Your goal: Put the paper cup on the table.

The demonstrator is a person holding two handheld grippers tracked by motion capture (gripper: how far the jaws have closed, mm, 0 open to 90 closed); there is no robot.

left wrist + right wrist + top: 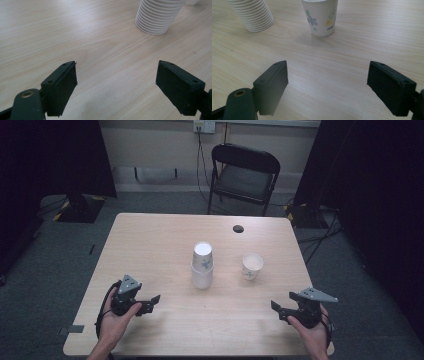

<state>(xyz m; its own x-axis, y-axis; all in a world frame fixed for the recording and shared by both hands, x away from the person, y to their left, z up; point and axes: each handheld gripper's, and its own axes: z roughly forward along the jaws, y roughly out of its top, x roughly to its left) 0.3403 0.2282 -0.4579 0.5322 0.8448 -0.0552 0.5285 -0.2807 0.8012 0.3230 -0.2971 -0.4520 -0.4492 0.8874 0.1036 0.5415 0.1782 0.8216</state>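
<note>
One cup stack, one single cup, two grippers

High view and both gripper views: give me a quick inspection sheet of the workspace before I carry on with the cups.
Surface: light wood table, round dark hole near far edge.
Job's things: stack of paper cups, upside down, mid-table; single flowered cup upright beside it, apart.
Clutter: nothing seen.
Grippers: left gripper and right gripper open, nothing between jaws, short of the cups.
Cables: black cable at each gripper; wall cables behind.
Surroundings: black folding chair, dark curtains, grey floor.
</note>
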